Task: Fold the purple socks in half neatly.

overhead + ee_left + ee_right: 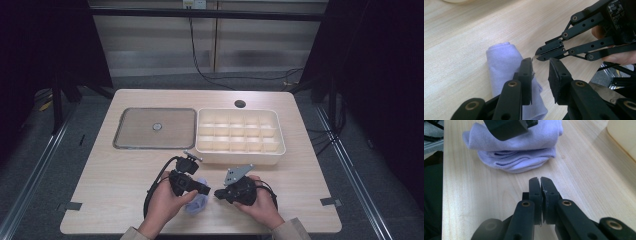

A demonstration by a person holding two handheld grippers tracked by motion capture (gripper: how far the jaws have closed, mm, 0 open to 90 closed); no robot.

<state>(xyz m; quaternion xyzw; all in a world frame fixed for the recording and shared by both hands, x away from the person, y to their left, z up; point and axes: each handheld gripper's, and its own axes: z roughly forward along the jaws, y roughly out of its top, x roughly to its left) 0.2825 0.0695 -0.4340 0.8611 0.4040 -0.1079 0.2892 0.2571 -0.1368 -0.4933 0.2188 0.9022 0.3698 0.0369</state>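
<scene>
**Now: lilac cloth on the bench, both tongs close by**

I see a soft, folded lilac cloth [516,150] lying on the pale wood-grain bench [115,180] near its front edge, between my two hands. It is a knit fabric, rolled into rounded layers with stitched hems showing at the open end.

My left tongs [540,75] stand released — the jaws are parted with a clear gap, one black pad resting against the top of the cloth, nothing pinched. My right tongs [540,181] are clenched, pads pressed flat together with nothing between them, tips just short of the cloth and facing the left ones.

Behind, a cream plastic divided tray [280,145] with square cells sits beside a flat grey metal pan [130,142] — bare wood lies open to the left and right of my hands.
</scene>
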